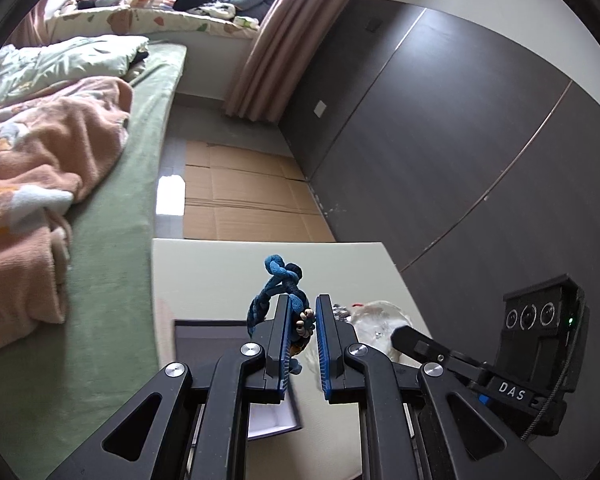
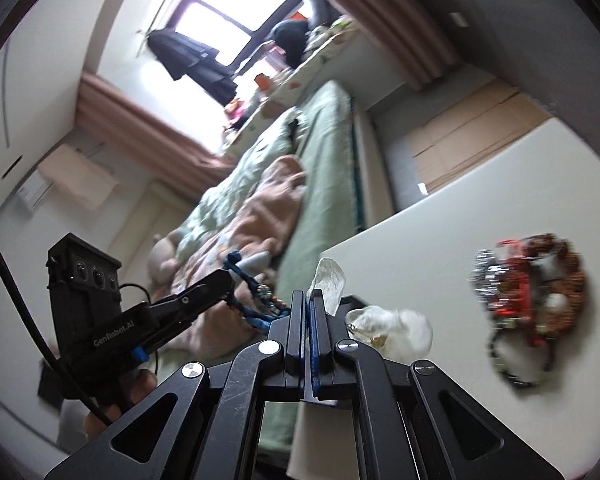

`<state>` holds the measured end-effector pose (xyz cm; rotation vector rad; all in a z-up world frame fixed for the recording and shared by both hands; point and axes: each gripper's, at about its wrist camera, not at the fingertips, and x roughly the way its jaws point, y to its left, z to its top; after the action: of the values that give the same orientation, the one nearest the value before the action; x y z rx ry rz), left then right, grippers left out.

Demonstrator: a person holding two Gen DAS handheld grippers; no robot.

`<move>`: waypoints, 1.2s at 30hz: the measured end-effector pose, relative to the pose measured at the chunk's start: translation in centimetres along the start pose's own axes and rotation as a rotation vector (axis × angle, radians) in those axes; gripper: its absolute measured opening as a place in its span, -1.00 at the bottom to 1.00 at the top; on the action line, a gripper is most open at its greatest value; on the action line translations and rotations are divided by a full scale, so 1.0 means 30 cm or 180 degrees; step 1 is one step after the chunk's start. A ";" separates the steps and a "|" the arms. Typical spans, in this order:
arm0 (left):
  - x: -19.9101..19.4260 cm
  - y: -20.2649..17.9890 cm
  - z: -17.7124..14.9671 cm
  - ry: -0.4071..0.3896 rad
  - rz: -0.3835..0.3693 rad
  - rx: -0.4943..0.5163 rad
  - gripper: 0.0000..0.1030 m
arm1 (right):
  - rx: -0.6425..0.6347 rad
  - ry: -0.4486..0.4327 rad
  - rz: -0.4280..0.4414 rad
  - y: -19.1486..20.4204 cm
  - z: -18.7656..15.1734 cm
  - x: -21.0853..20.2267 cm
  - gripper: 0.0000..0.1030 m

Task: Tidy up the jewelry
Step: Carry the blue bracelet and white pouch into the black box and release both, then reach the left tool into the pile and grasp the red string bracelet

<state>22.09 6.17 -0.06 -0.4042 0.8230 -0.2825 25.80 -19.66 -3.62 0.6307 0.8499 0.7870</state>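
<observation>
Bedroom backdrop, bed point(image 1: 112, 200) hard against the white surface point(image 1: 220, 272). Left gripper point(image 1: 302, 332) is clamped on a blue bracelet point(image 1: 278, 280), held up off the surface; right gripper point(image 2: 309, 312) is pinched shut on a clear bag point(image 2: 330, 280) (likely bagging step). Next call: open the bag mouth, feed the bracelet in. More jewelry point(image 2: 528, 300) lies well apart, with bare surface between.

— How does the left tool point(image 1: 302, 320) sit?
— Fingers narrowly parted, blue braided bracelet point(image 1: 284, 280) hanging between them.
— The right tool point(image 2: 308, 304)?
— Pressed together, pinching a clear plastic bag point(image 2: 332, 280).
</observation>
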 end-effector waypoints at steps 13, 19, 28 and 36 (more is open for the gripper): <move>-0.019 0.116 -0.036 0.0171 0.0117 -0.0072 -0.76 | -0.0372 0.0606 -0.0127 0.114 -0.076 0.261 -0.65; 0.023 0.096 -0.058 0.0363 0.0167 0.0012 -0.76 | -0.0078 0.0394 -0.0349 0.049 -0.044 0.185 0.45; 0.120 0.061 -0.093 0.0754 0.0428 0.0166 -0.73 | 0.0042 0.0350 -0.0590 0.036 -0.048 0.040 0.45; 0.180 0.069 -0.111 0.0964 0.0327 -0.0083 0.53 | 0.0096 0.0179 -0.0686 -0.018 -0.030 -0.098 0.45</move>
<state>23.26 5.08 -6.55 -0.3464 1.1419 -0.2405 23.98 -22.19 -3.29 0.5350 0.9651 0.6000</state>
